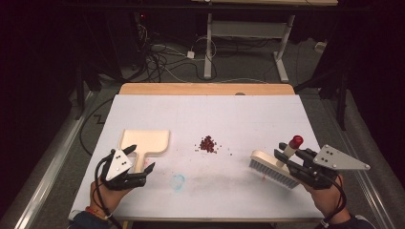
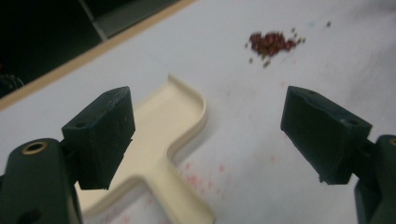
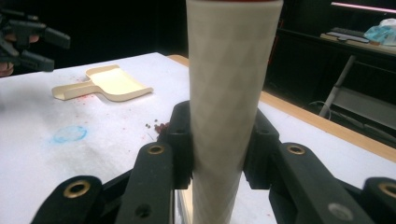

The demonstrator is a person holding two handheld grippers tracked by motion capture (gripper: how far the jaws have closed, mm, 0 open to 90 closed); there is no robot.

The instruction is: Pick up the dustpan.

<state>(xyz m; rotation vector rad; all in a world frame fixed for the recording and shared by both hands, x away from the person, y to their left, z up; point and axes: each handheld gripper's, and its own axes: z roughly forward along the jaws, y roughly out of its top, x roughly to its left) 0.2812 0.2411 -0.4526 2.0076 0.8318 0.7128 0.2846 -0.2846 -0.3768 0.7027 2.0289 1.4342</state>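
A cream dustpan (image 1: 144, 141) lies flat on the white table at the left, handle toward me. My left gripper (image 1: 141, 160) hovers open over that handle (image 2: 154, 163), its jaws wide apart with nothing pressed between them. A small heap of dark red beads (image 1: 207, 143) sits mid-table, also seen as the beads (image 2: 271, 42) beyond the left jaws. At the right, my right gripper (image 1: 286, 157) is shut on the cream handle (image 3: 229, 107) of a hand brush (image 1: 272, 171), whose grey bristles rest on the table. The handle has a red tip (image 1: 295, 140).
A faint blue smudge (image 1: 178, 182) and pink staining mark the table (image 1: 205, 109) near the front middle. A wooden strip (image 1: 205, 88) edges the far side. Beyond it stand desk legs and loose cables on the floor.
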